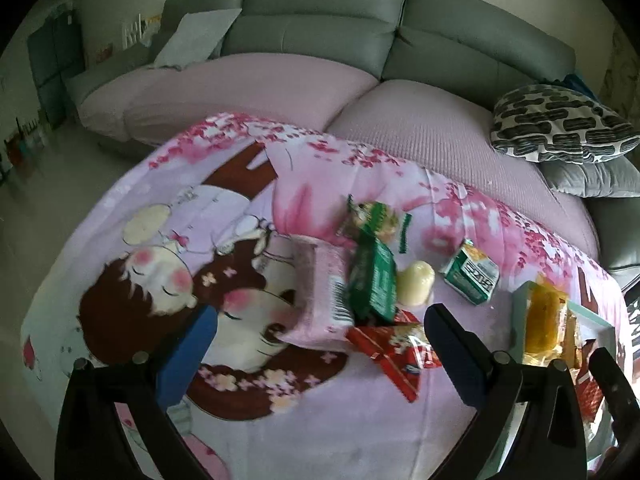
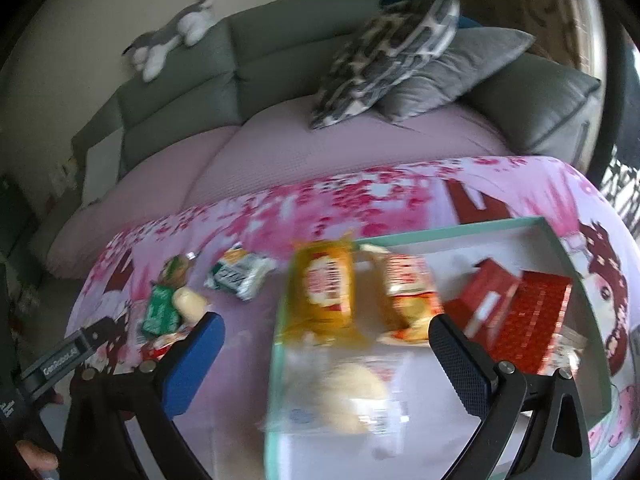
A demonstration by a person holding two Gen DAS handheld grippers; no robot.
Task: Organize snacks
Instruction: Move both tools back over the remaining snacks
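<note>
Two red boxes (image 2: pixel 532 312) and three packets in the tray (image 2: pixel 576 264)

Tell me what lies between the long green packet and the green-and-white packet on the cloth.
A pale cream roll lies there, beside the long green packet; left wrist view shows it.

A grey sofa (image 1: pixel 320 20) fills the back of the room, its seats under a pale pink cover (image 1: pixel 248 84). At its right end a black-and-white patterned cushion (image 1: pixel 560 124) lies on a grey cushion (image 1: pixel 592 178). A plush toy (image 2: pixel 172 36) lies on the backrest against a plain cream wall (image 2: pixel 60 60). The floor (image 1: pixel 60 168) at left is pale and glossy.
</note>
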